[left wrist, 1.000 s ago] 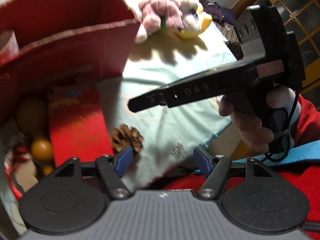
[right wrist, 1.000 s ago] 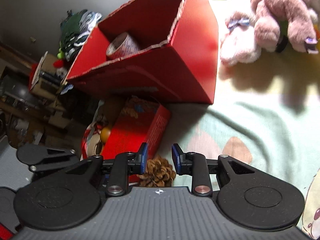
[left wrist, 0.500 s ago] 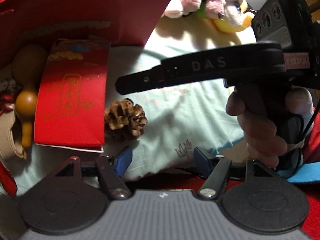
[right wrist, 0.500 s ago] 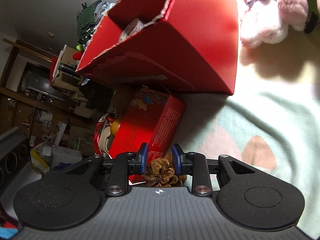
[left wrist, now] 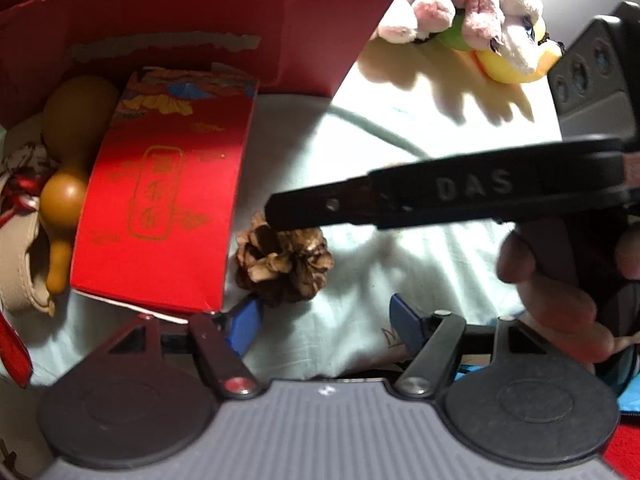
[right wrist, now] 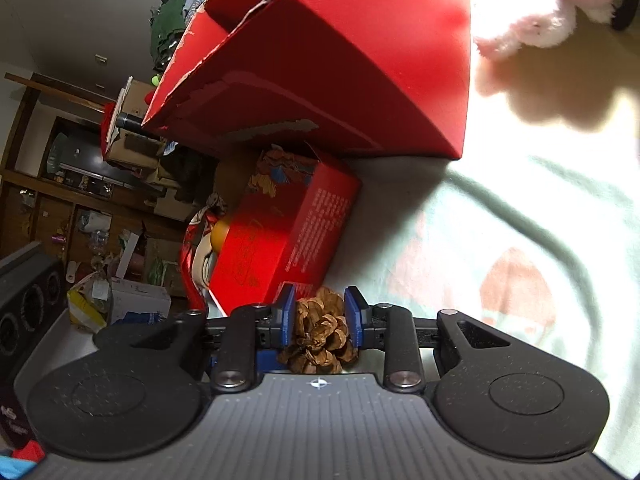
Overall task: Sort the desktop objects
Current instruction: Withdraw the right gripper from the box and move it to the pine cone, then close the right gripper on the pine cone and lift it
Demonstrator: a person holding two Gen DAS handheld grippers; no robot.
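Leftmost we note a gourd (left wrist: pixel 64 184), then a flat red box (left wrist: pixel 160 216) lying on the pale cloth (left wrist: pixel 400 264). Just right of that box sits the pinecone (right wrist: pixel 318 338), our right gripper (right wrist: pixel 320 312) closed narrowly on it, both pads touching. Our left gripper (left wrist: pixel 326 322) hangs wide apart, holding nothing. Behind, a tall red carton (right wrist: pixel 360 80); far right, a plush toy (left wrist: pixel 472 12).

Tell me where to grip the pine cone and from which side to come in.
Grip the pine cone across its widest middle, pads pressing on opposite sides. Come in low along the cloth from its open side, away from the flat red box. Its rounded body and spread scales suit a straddling pinch, as the right gripper does.
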